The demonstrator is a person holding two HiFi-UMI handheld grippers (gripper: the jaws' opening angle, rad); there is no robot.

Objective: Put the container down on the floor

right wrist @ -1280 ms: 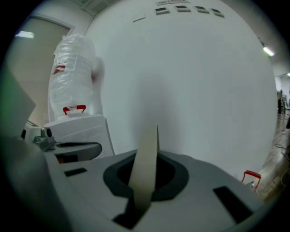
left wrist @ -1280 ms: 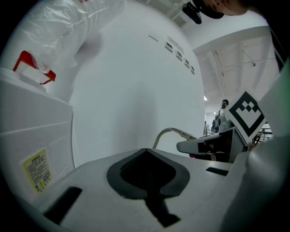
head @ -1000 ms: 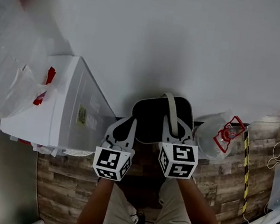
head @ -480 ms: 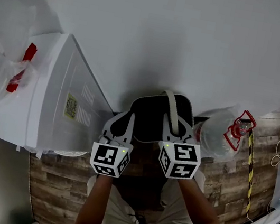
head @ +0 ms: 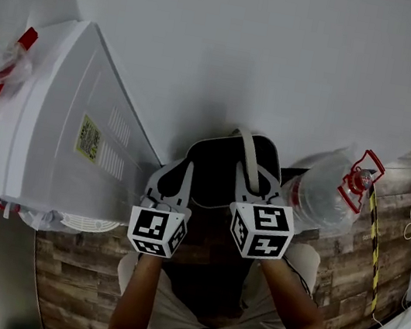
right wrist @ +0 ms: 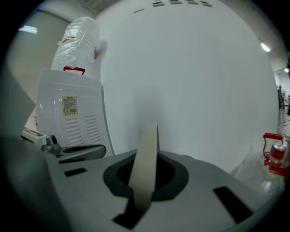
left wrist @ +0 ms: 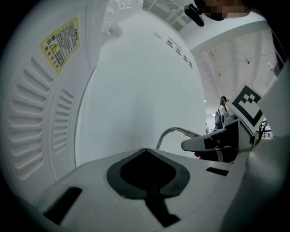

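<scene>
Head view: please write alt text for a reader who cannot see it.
Seen from above, a person's right tool grips the pale handle of a black container, with the left tool beside it, over a wood-pattern floor. A white appliance is at the left and a clear bottle with a red cap at the right.

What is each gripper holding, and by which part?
The right gripper is shut on the pale handle strap of the black container. The left gripper holds nothing; its jaws are together.
</scene>
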